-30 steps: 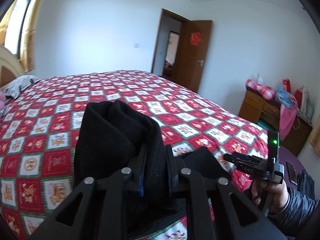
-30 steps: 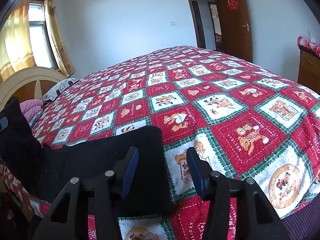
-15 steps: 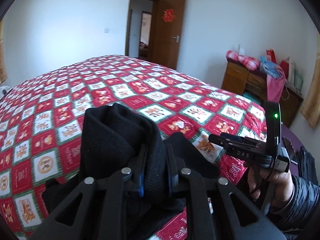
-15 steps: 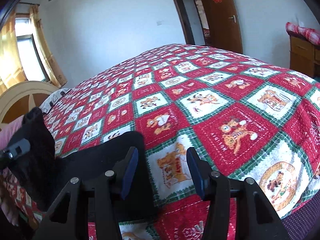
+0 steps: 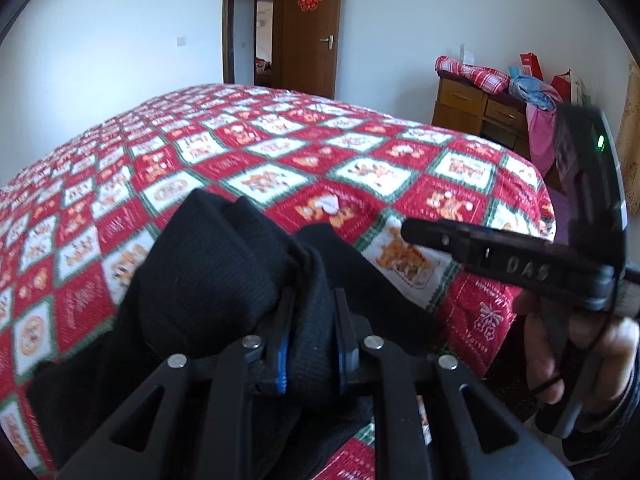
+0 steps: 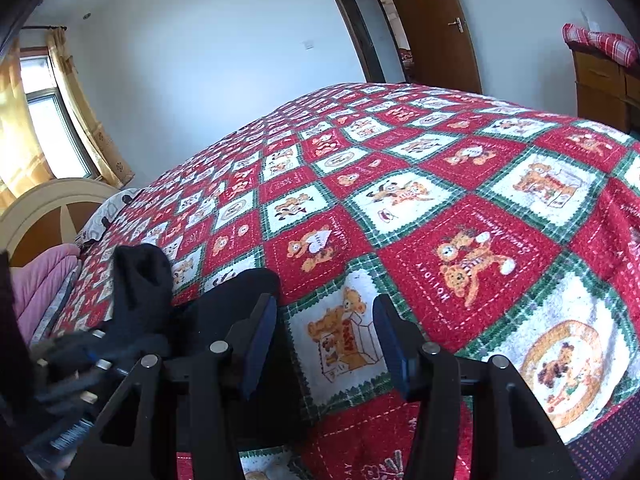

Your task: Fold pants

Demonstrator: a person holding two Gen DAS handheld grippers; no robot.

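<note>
left gripper (image 5: pixel 310 334): black plastic link arms, round silver screws at pivots, blue pads inside fingers. right gripper (image 6: pixel 324 344): same build, seen side-on at right of left view with "DAS" lettering, green LED on its mount, dark padded sleeve lower right

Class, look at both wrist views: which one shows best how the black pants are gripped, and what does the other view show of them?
The left wrist view: the black pants bunch between the left gripper pads, filling the foreground. The right wrist view shows them only at its left edge on the quilt, beside the open, empty right gripper.
</note>
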